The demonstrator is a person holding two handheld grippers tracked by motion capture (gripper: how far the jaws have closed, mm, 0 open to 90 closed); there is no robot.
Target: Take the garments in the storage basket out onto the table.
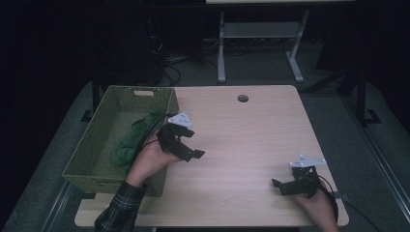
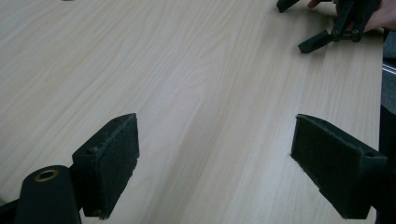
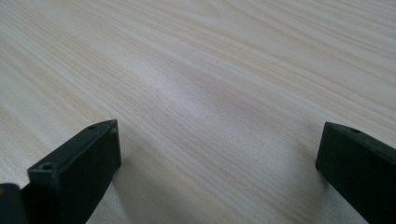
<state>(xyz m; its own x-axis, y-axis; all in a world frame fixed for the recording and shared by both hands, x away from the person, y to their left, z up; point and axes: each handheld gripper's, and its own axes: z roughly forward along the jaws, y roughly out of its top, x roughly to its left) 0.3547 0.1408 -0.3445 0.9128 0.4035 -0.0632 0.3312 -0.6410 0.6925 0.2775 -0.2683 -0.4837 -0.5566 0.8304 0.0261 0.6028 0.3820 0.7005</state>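
Observation:
My left gripper (image 1: 189, 145) hovers over the wooden table (image 1: 241, 140) just right of a green woven basket (image 1: 99, 140). Its jaws stand wide apart with bare wood between them, as the left gripper view shows (image 2: 215, 168). A green cloth (image 1: 133, 140) lies inside the basket, partly hidden by the hand. My right gripper (image 1: 279, 185) rests low near the table's front right corner, open, with nothing between its jaws (image 3: 217, 172). The left gripper view also catches that right gripper (image 2: 322, 28) far off by the table edge.
A round cable hole (image 1: 242, 98) sits near the table's far edge. A white desk frame (image 1: 261, 38) stands on the dark floor beyond. The table's right edge (image 1: 321, 145) drops off beside my right hand.

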